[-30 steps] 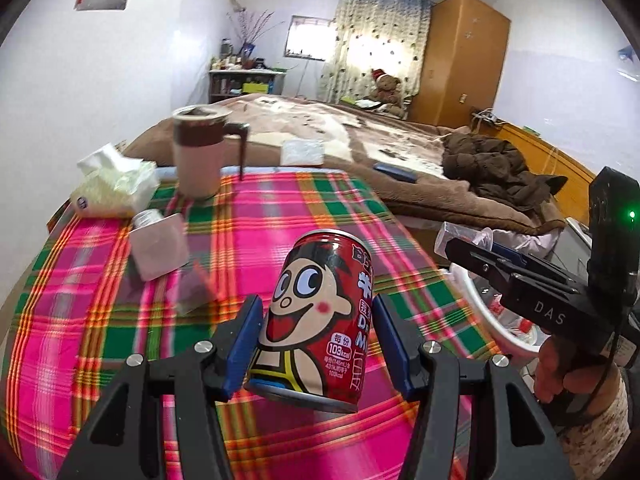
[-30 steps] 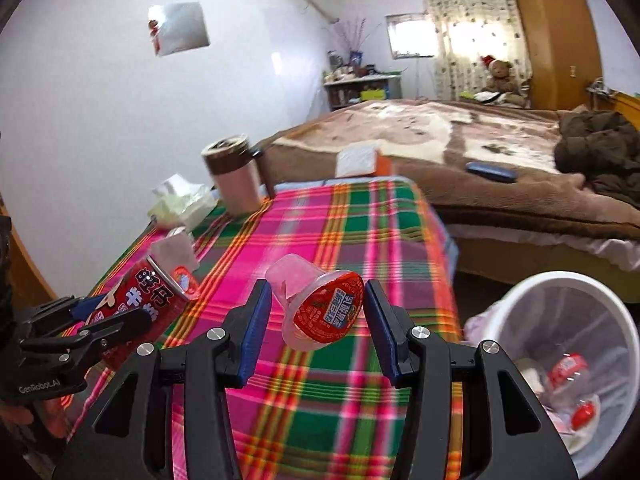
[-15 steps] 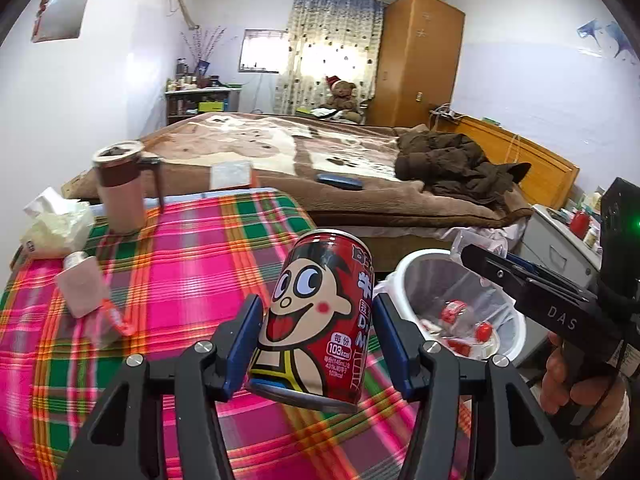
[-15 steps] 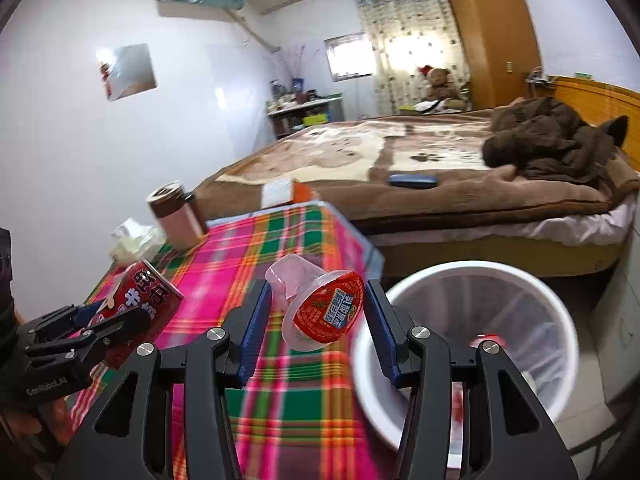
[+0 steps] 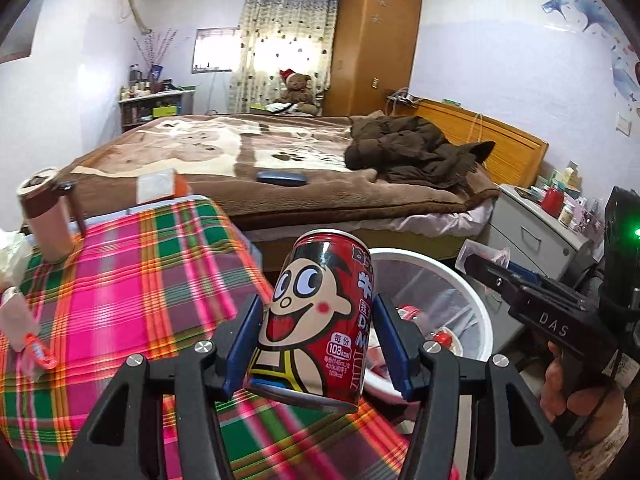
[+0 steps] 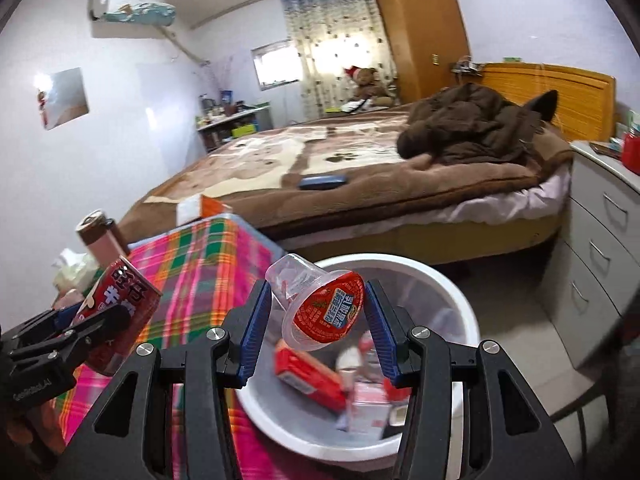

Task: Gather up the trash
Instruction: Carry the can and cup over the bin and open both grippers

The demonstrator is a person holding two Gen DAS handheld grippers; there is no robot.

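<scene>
Left gripper [image 5: 316, 342] pinches a red drink can [image 5: 316, 316] with a cartoon face, blue pads pressed to both its sides. Can is tilted slightly, held above the near edge of the counter [image 5: 120, 280], which wears a pink, green and orange plaid cloth.

Right gripper [image 6: 316, 324] pinches a clear plastic jelly cup [image 6: 316, 304] with a red foil lid. Cup lies on its side between the pads, lid facing the camera, directly above the white trash bin [image 6: 460, 312].

Bin stands on the floor just beside the counter, between it and the bed [image 6: 360, 184]. It already holds a red carton [image 6: 308, 376] and other wrappers, blurred, not identifiable.

From the left wrist view, the right gripper shows at the right edge, black, with a hand [image 5: 568, 384] on its handle; the bin's rim [image 5: 404, 258] sits behind the can. From the right wrist view, the left gripper and its can show at the lower left, over the plaid cloth.

On the counter, far side: a brown-and-pink tumbler [image 5: 46, 216] with a lid, upright; a pale tissue pack at the left edge, partly cut off; a small pink carton [image 5: 16, 320] near the left edge.

On the bed: a brown blanket, a dark brown jacket [image 5: 408, 152] heaped toward the headboard, a dark blue flat case [image 5: 282, 178] near the edge.
</scene>
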